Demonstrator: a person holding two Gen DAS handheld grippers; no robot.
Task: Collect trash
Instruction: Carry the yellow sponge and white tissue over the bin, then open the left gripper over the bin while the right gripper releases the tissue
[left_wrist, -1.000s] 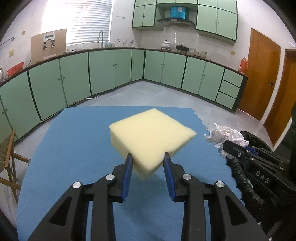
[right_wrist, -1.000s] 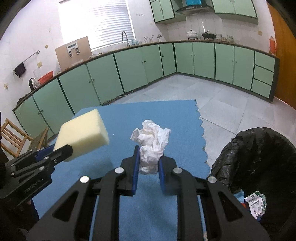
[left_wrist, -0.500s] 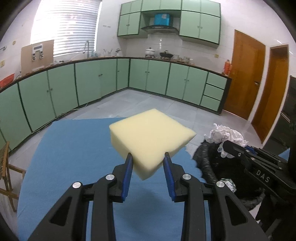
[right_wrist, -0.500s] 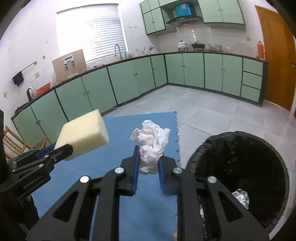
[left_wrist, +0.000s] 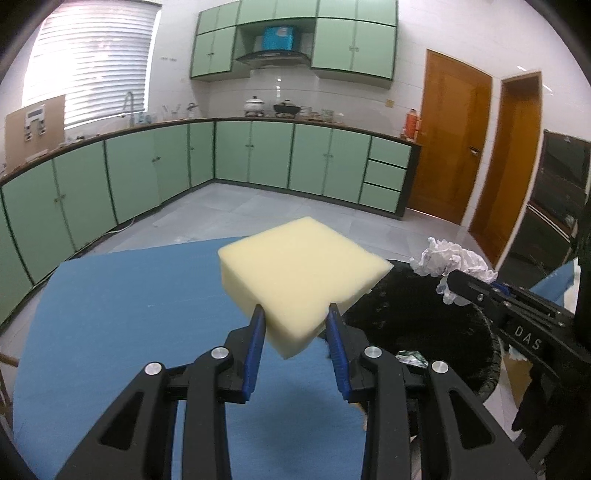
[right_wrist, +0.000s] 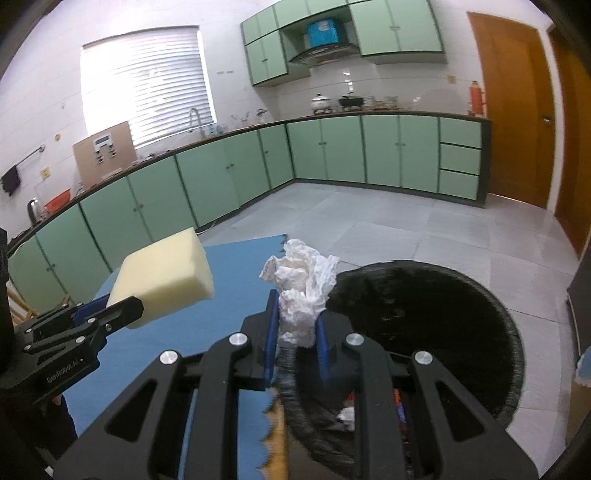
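My left gripper is shut on a pale yellow sponge block and holds it in the air over the right edge of the blue table mat. My right gripper is shut on a crumpled white tissue and holds it over the near rim of a black-lined trash bin. The bin also shows in the left wrist view, right of the sponge. The sponge and the left gripper show at the left of the right wrist view. The tissue shows at the right of the left wrist view.
Scraps of trash lie at the bottom of the bin. Green kitchen cabinets run along the far walls across a grey tiled floor. Two wooden doors stand at the right. A wooden chair is left of the table.
Both grippers have moved right with their loads, off the mat towards the bin. The bin now fills more of both views; the tissue now hangs over its rim.
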